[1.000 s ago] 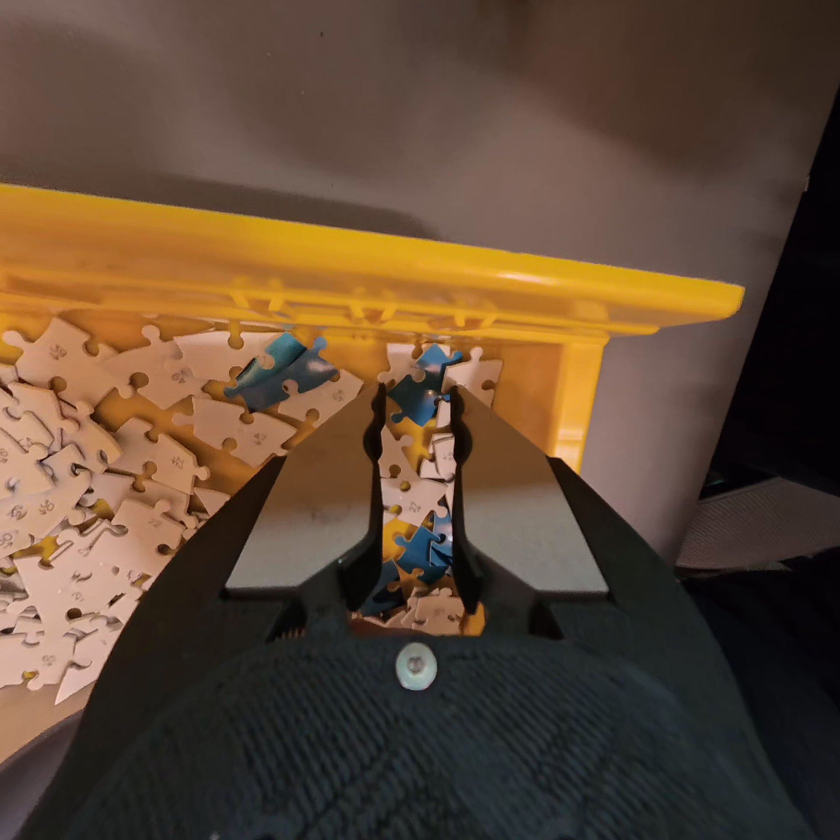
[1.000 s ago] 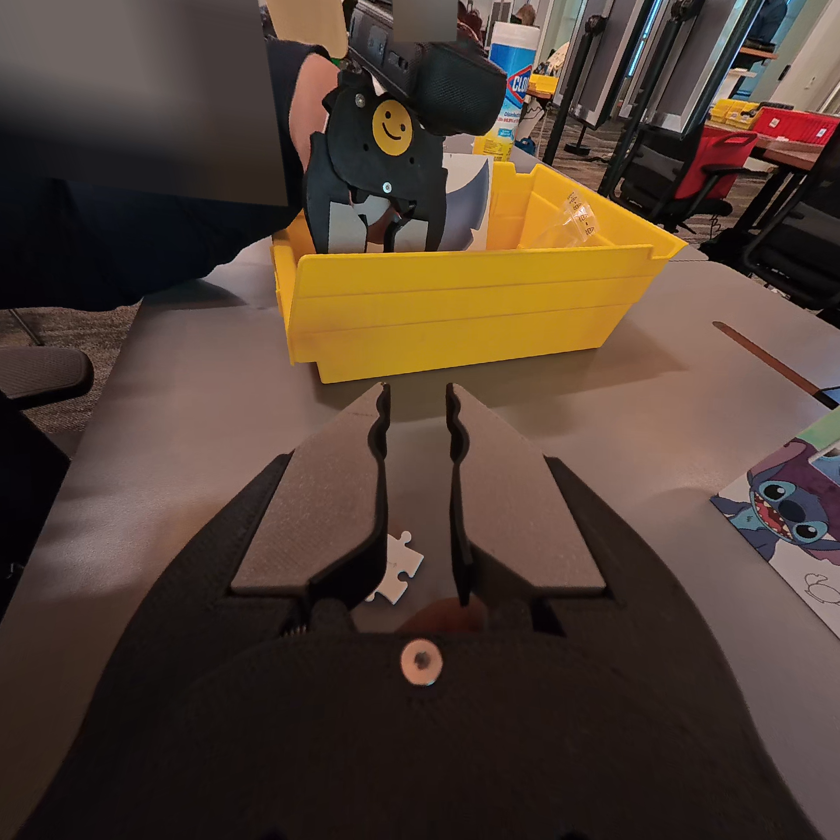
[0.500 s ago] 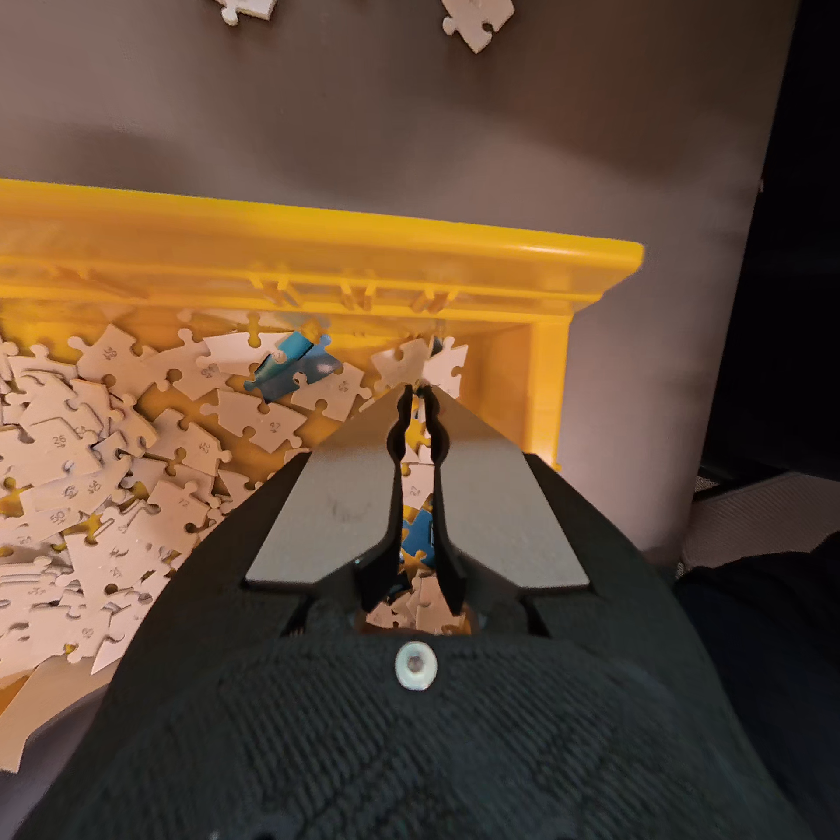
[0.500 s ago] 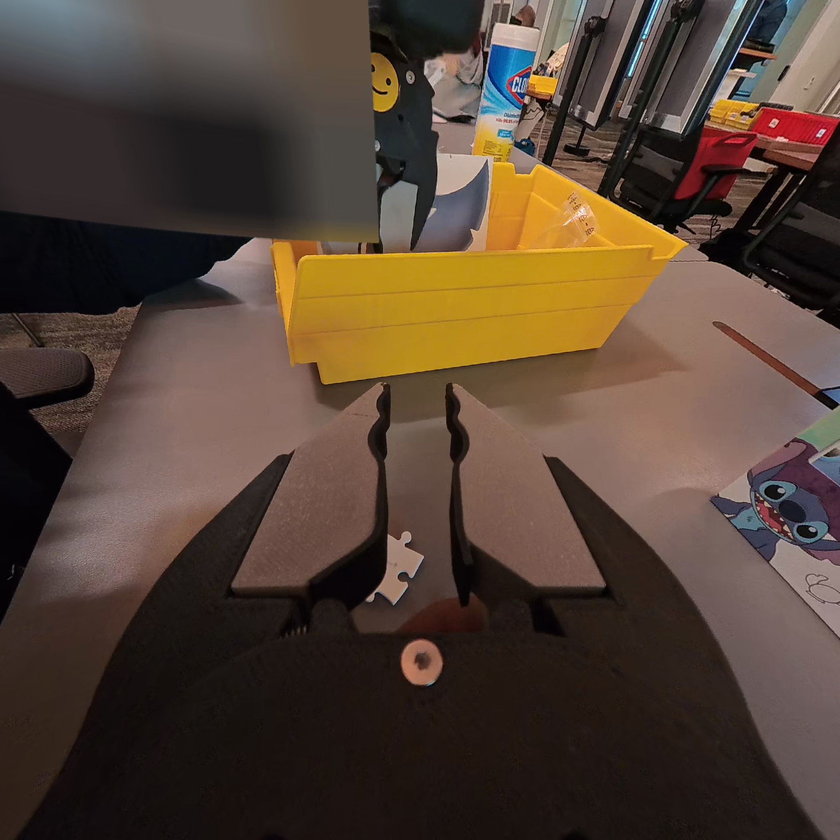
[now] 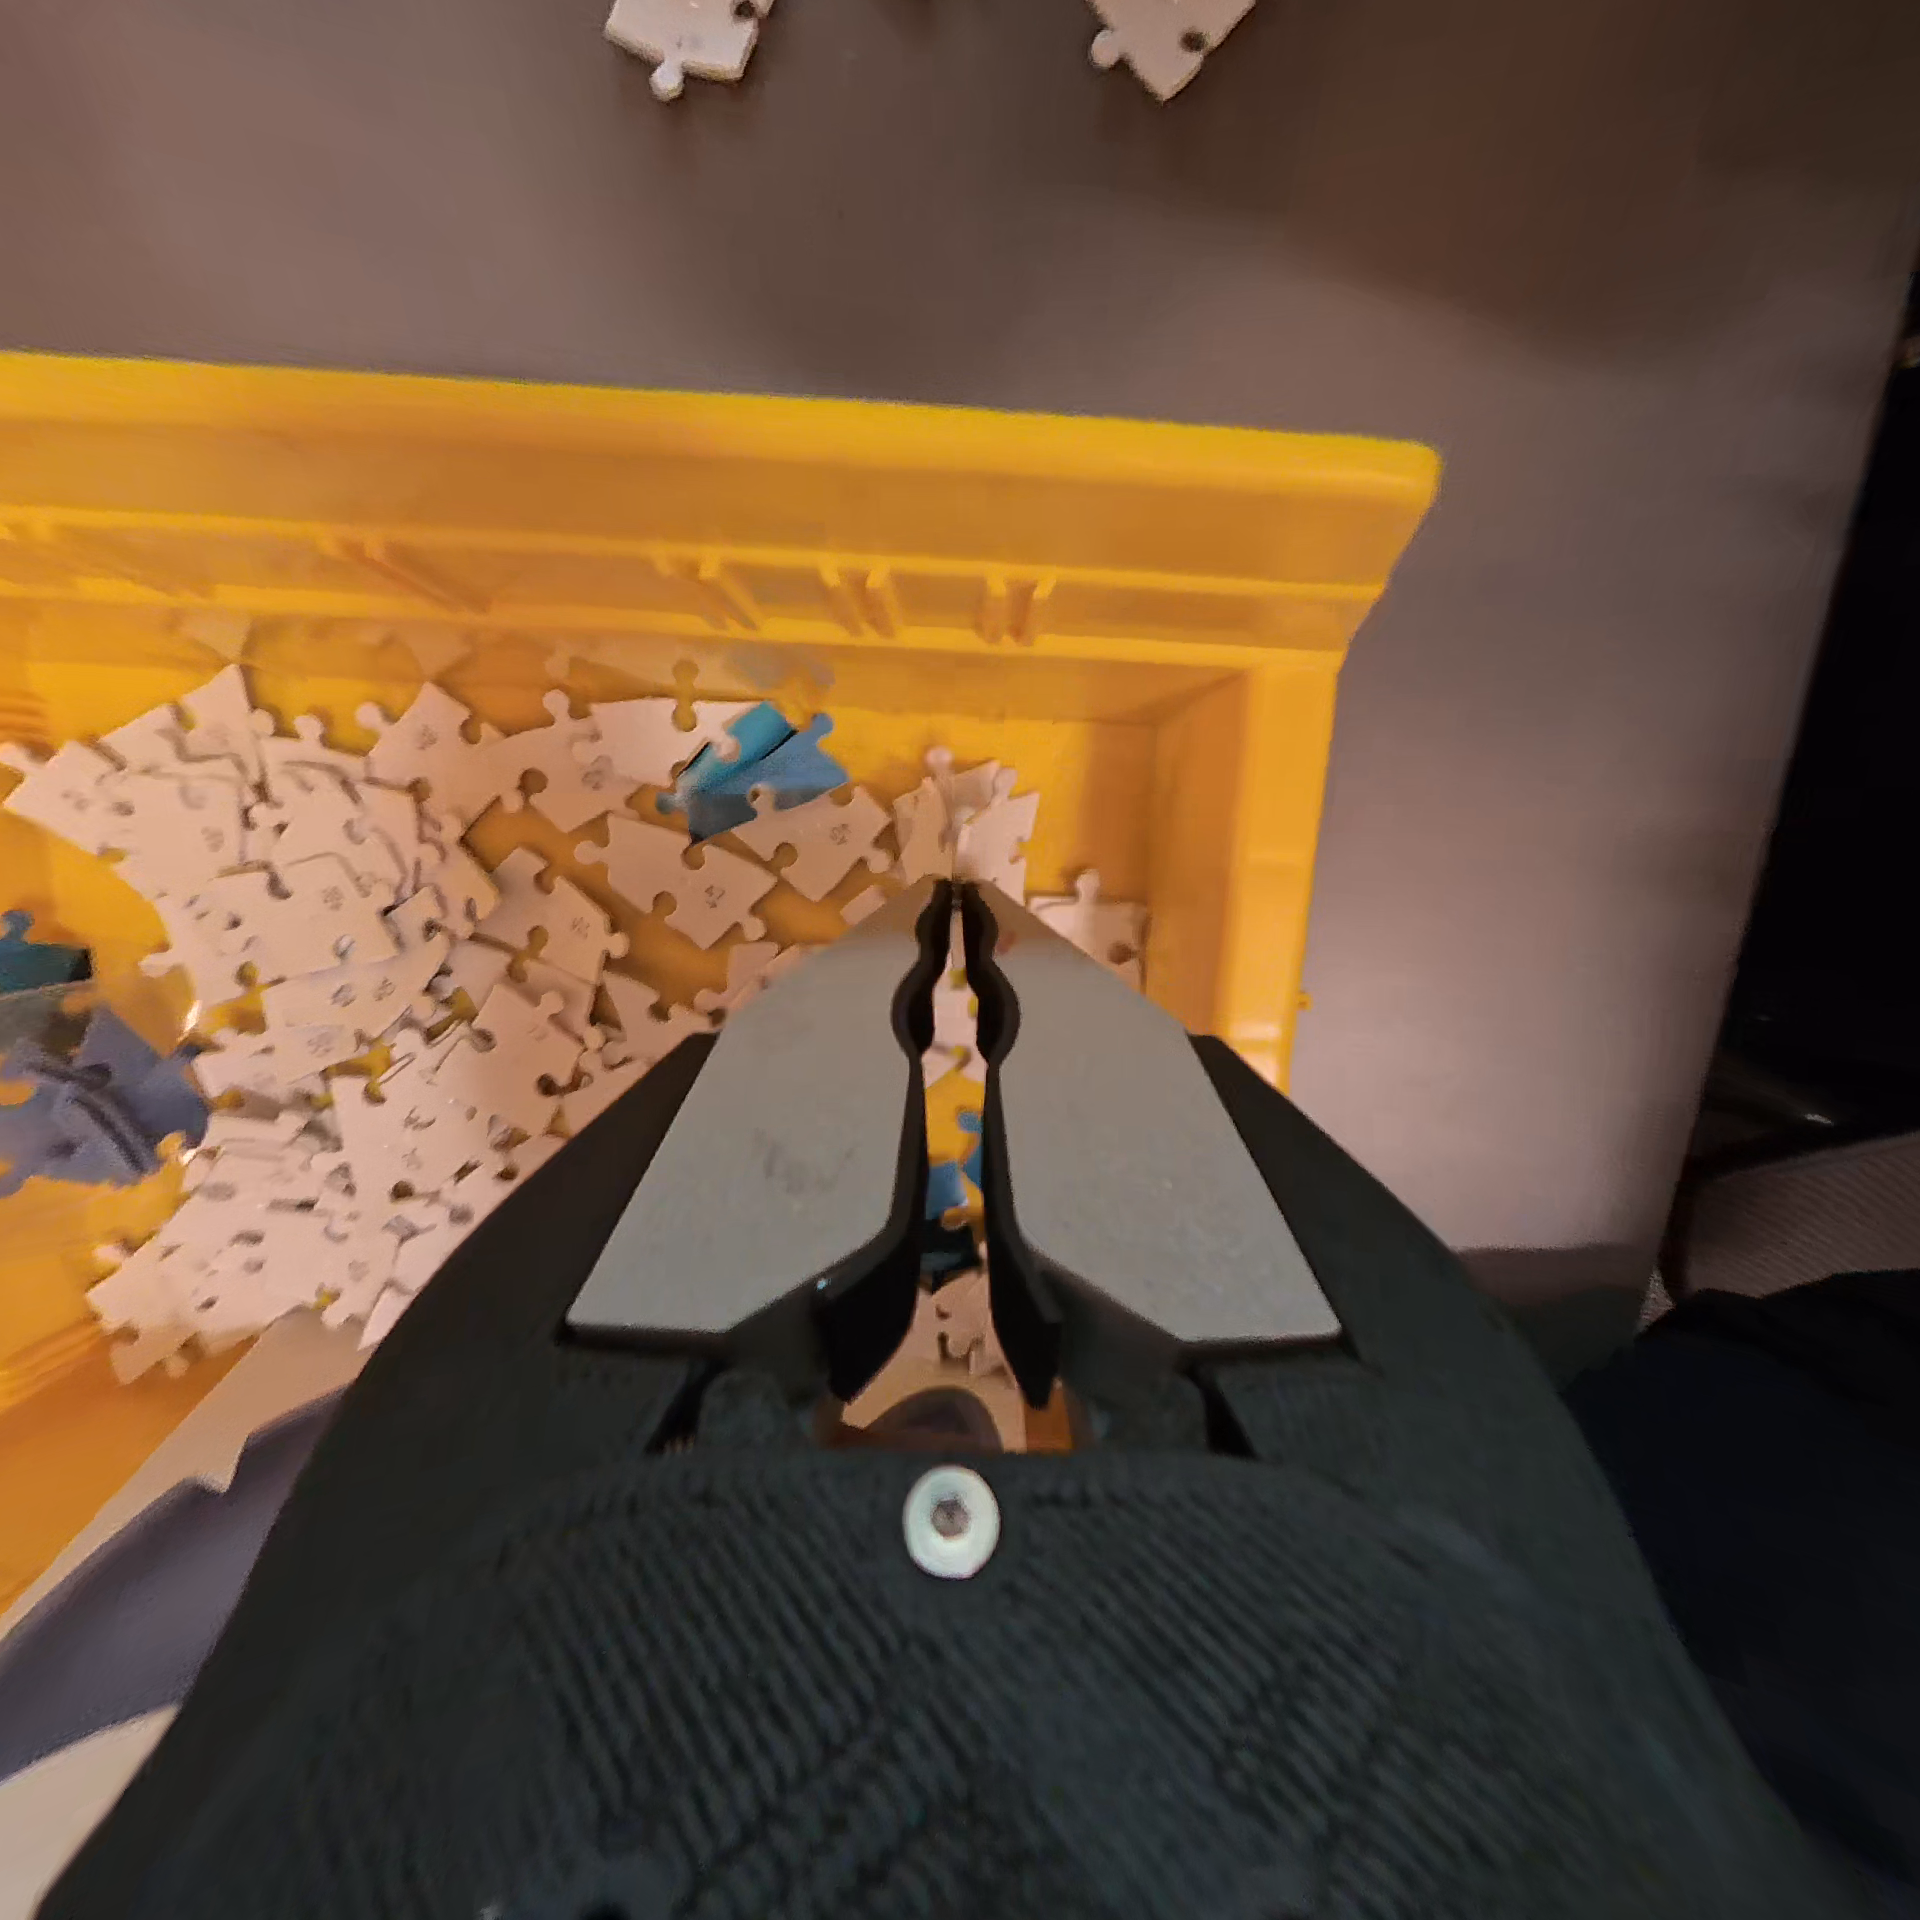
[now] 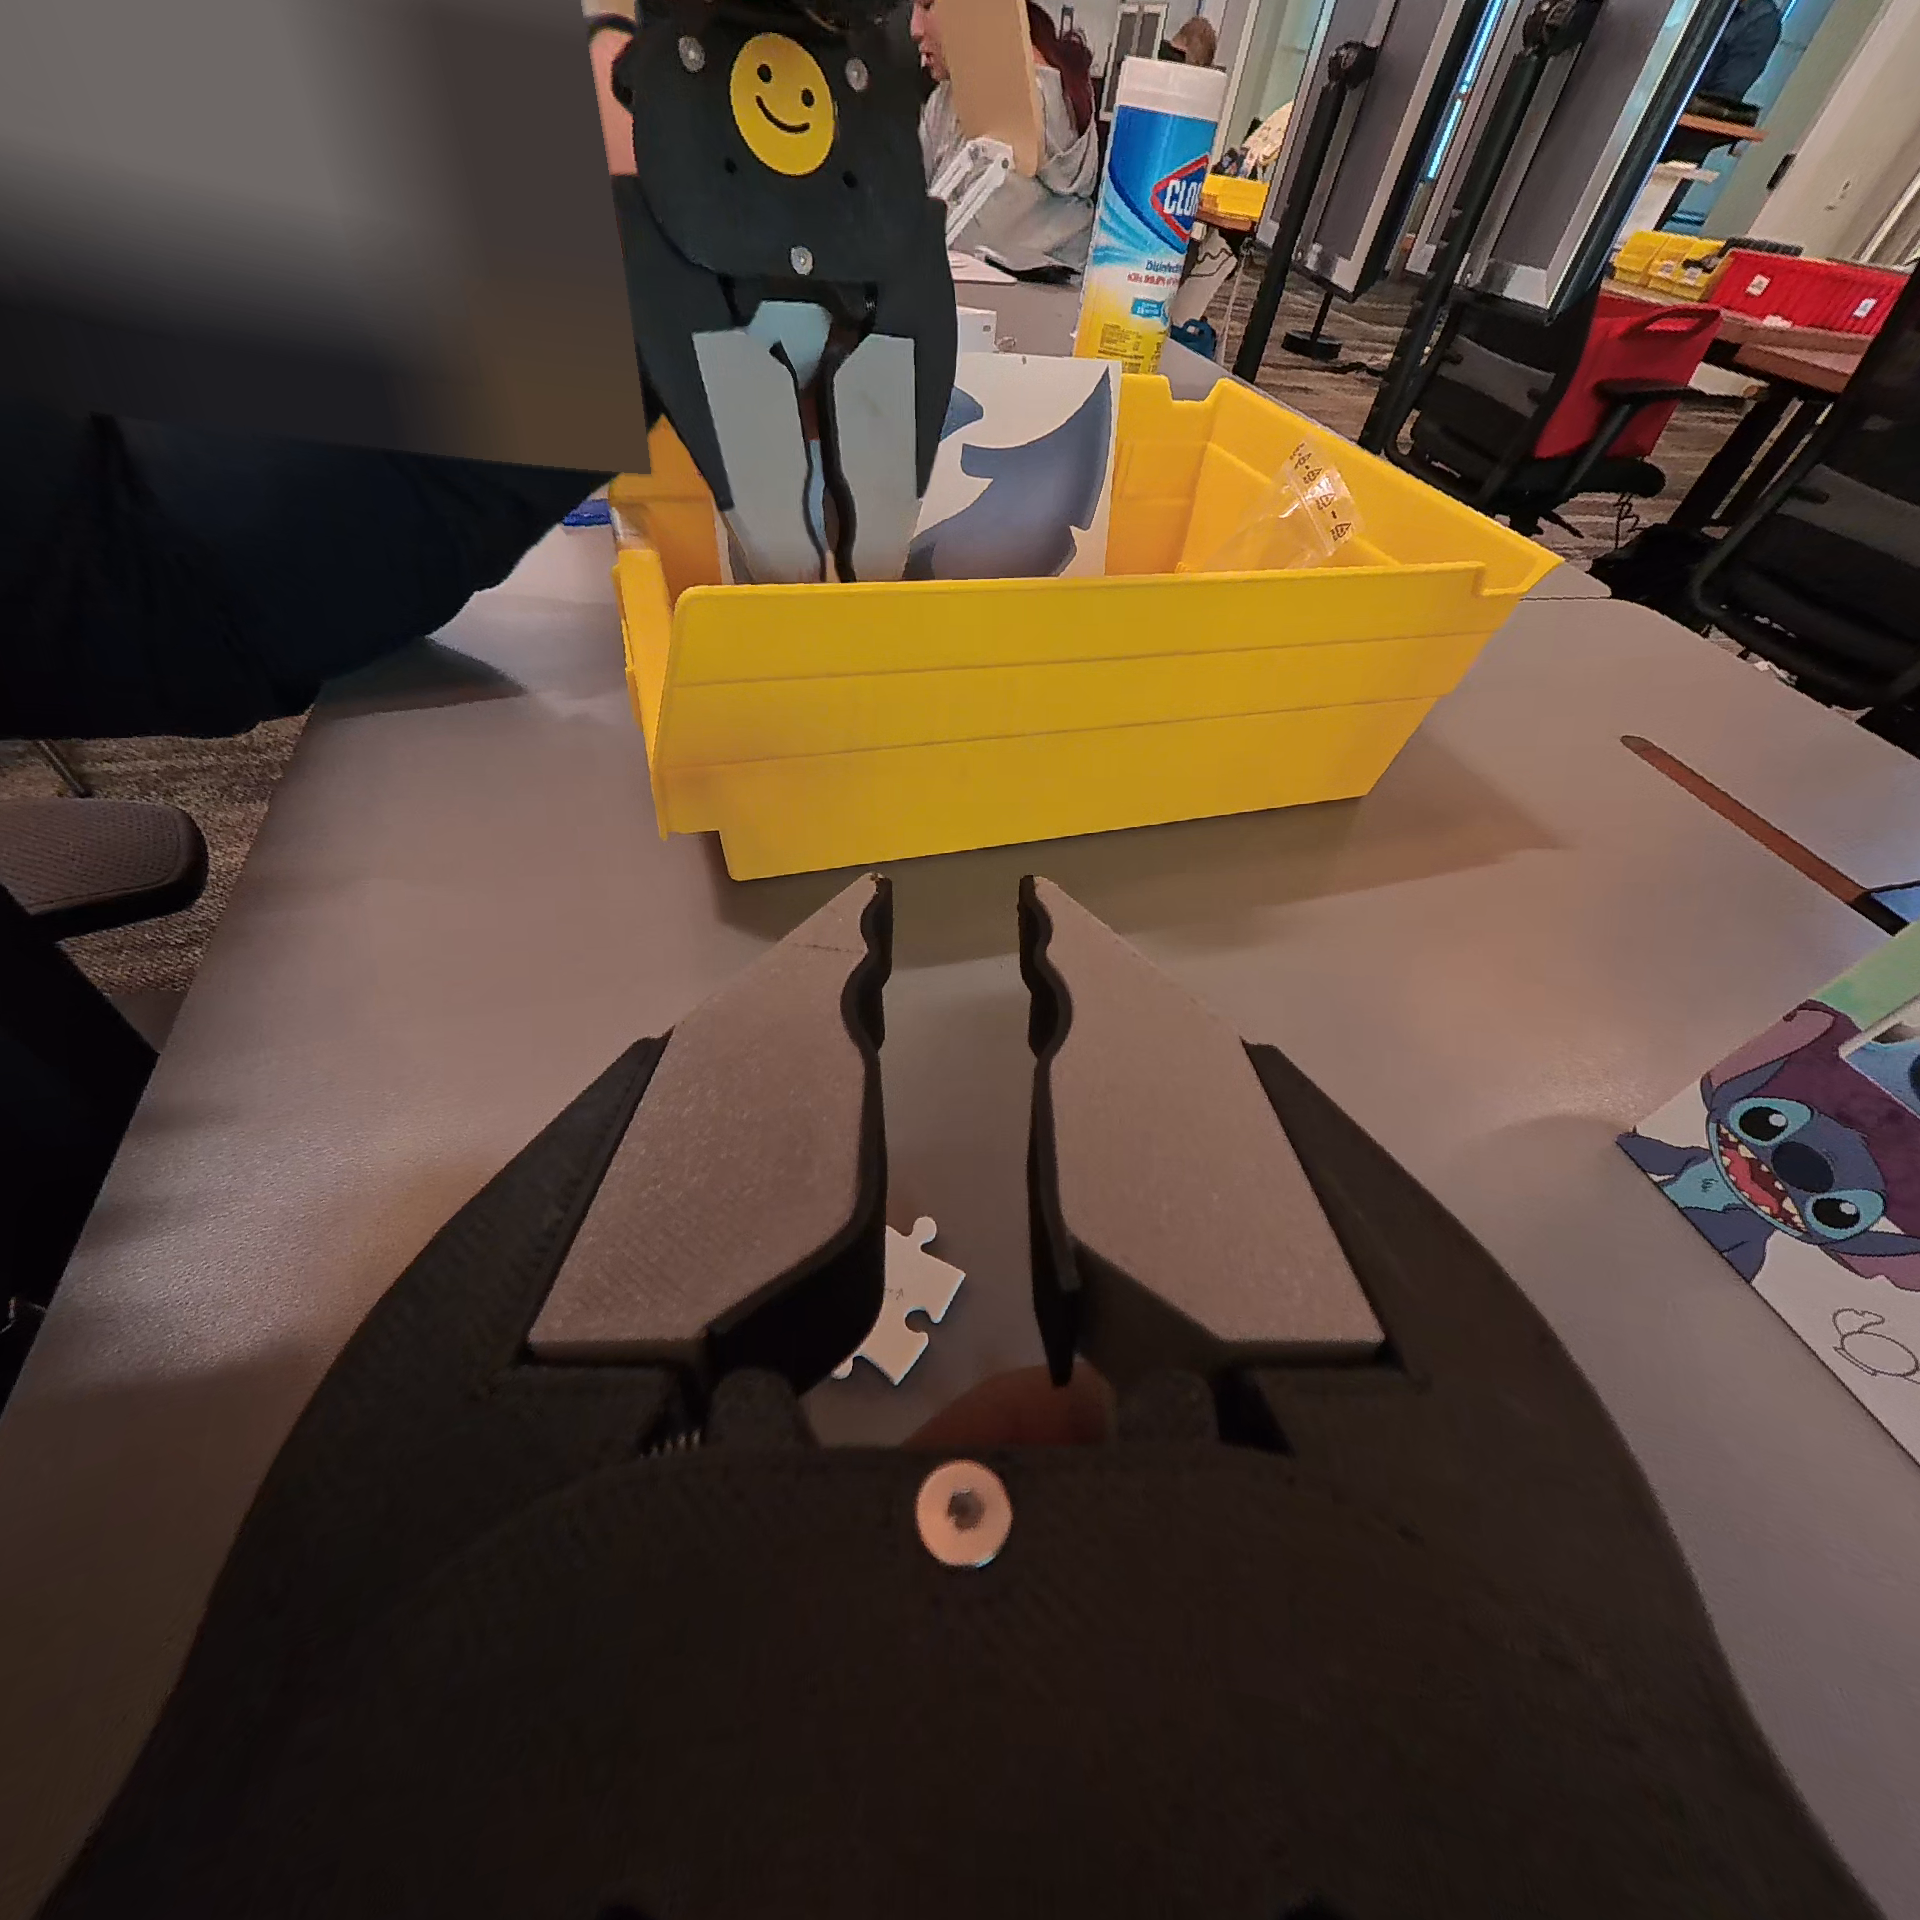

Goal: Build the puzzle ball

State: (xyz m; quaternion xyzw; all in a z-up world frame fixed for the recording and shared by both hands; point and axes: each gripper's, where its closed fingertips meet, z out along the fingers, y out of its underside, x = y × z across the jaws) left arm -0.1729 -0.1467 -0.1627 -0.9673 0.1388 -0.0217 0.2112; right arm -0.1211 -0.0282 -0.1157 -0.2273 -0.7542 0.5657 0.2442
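A yellow bin (image 5: 727, 488) holds many loose puzzle pieces (image 5: 343, 935), mostly white side up, a few blue. My left gripper (image 5: 951, 888) is over the bin's right end, shut on a white puzzle piece (image 5: 966, 821) that stands on edge at its tips. In the right wrist view the left gripper (image 6: 826, 561) reaches down into the bin (image 6: 1039, 707), its tips hidden behind the wall. My right gripper (image 6: 951, 894) is open and empty, low over the grey table in front of the bin. One white puzzle piece (image 6: 909, 1304) lies on the table under it.
Two loose white pieces (image 5: 686, 42) (image 5: 1169, 42) lie on the table beyond the bin. A printed sheet (image 6: 1029, 468) and a clear plastic bag (image 6: 1309, 499) are in the bin. A cartoon picture sheet (image 6: 1818, 1174) lies at right. A wipes canister (image 6: 1143, 208) stands behind. About 15 cm separates my left fingertips from my right.
My left gripper has closed from open onto a puzzle piece and lifted up and back from the pile. The right gripper has not moved.
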